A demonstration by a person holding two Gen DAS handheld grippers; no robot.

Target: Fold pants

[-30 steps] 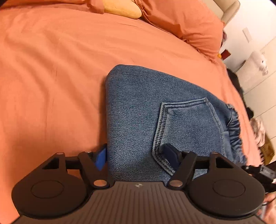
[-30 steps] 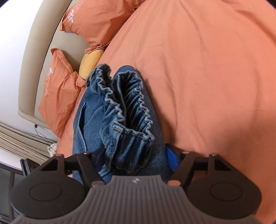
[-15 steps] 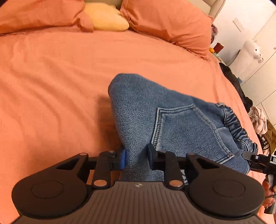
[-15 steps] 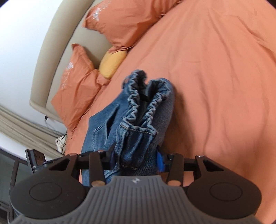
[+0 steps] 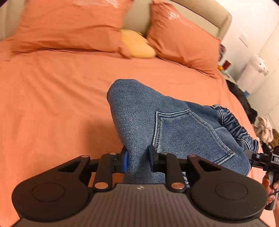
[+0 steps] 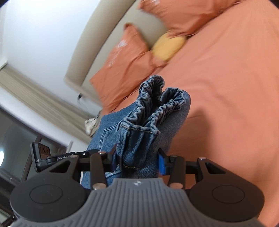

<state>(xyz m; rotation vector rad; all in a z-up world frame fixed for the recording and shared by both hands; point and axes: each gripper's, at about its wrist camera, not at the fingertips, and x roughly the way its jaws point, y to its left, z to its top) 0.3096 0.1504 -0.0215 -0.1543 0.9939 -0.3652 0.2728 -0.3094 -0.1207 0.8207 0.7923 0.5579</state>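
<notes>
The folded blue denim pants (image 5: pixel 174 125) are held up above the orange bed (image 5: pixel 52 104), back pocket facing up. My left gripper (image 5: pixel 137 158) is shut on the folded edge of the pants. In the right wrist view the elastic waistband end of the pants (image 6: pixel 151 115) bunches up in front of me, and my right gripper (image 6: pixel 137 159) is shut on that thick bundle, blue pads pressed against the denim. The other gripper shows at the right edge of the left wrist view (image 5: pixel 261 158) and at the left of the right wrist view (image 6: pixel 52 157).
Orange pillows (image 5: pixel 69 26) and a yellow cushion (image 5: pixel 137 45) lie against the beige headboard (image 5: pixel 200 15). Clothes and clutter (image 5: pixel 261 129) sit beside the bed at the right. A curtain and dark window (image 6: pixel 34 111) stand past the bed's far side.
Both grippers closed on the pants, then lifted them off the bed and tilted up; pillows and headboard have come further into view.
</notes>
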